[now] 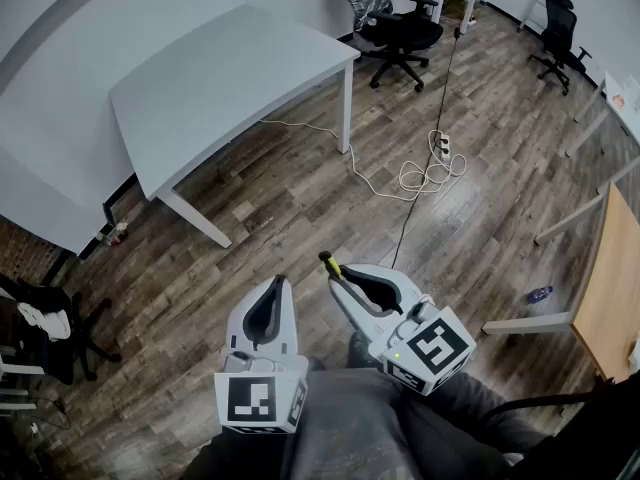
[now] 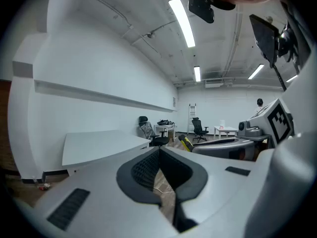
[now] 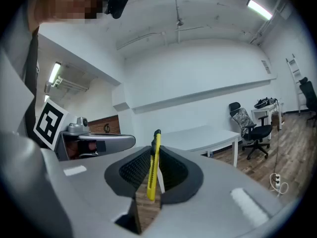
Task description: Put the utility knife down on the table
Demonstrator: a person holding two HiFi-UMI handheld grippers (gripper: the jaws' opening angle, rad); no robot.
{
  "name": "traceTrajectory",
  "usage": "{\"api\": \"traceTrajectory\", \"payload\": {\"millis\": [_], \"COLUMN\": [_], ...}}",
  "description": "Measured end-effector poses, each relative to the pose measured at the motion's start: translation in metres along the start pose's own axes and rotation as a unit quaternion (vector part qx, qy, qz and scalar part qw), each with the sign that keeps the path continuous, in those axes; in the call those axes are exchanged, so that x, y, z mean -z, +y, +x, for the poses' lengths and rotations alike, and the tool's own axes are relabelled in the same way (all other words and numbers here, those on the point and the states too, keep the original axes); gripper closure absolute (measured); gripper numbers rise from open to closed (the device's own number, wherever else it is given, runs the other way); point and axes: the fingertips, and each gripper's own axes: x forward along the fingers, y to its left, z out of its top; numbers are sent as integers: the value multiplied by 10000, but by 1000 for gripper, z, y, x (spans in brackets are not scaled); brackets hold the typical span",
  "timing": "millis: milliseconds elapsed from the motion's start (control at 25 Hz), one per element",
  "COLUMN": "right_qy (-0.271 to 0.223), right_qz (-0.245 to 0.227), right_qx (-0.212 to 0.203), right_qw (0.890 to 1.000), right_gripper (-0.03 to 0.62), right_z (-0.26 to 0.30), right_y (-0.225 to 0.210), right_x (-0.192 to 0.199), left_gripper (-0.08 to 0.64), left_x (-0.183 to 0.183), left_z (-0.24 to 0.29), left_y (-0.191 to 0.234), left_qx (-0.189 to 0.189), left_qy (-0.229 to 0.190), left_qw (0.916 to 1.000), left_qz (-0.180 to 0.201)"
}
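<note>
Both grippers hang over the wooden floor [image 1: 300, 198], well apart from the grey table [image 1: 220, 78]. The right gripper [image 3: 154, 148] clamps the yellow utility knife [image 3: 152, 170]. The left gripper [image 2: 159, 150] is closed on nothing. This looks like the carrying step; next, the knife must reach the table's near edge.

The yellow utility knife [image 3: 151, 175] (black at its tip) stands on edge, pinched in the right gripper [image 3: 154, 150].

bright ceiling strip lights [image 2: 181, 15], fisheye edges dark, sharp
</note>
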Motion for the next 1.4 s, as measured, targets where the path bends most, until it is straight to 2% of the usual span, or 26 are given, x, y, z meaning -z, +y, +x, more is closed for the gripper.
{"api": "traceTrajectory", "payload": {"millis": [520,840,1160,1400], "right_qy": [-74,-79,9,183], "right_qz": [166,310,372,365], "right_qx": [-31,-221,-381,-442], "right_qw": [9998,9992,9986,9982], "right_gripper": [538,537,537,537], "right_z": [-15,-18,18,74], "right_y": [-48,-72,-86,-96], "right_x": [-2,2,2,4], "left_gripper": [557,557,557,557], "left_x": [3,13,17,22], "left_z": [39,54,74,106], "left_y": [-30,-42,-9,43], "left_qx": [12,-162,-443,-522], "left_qy": [107,221,291,312], "left_qw": [9999,9996,9985,9975], "left_qz": [43,11,-129,-366]}}
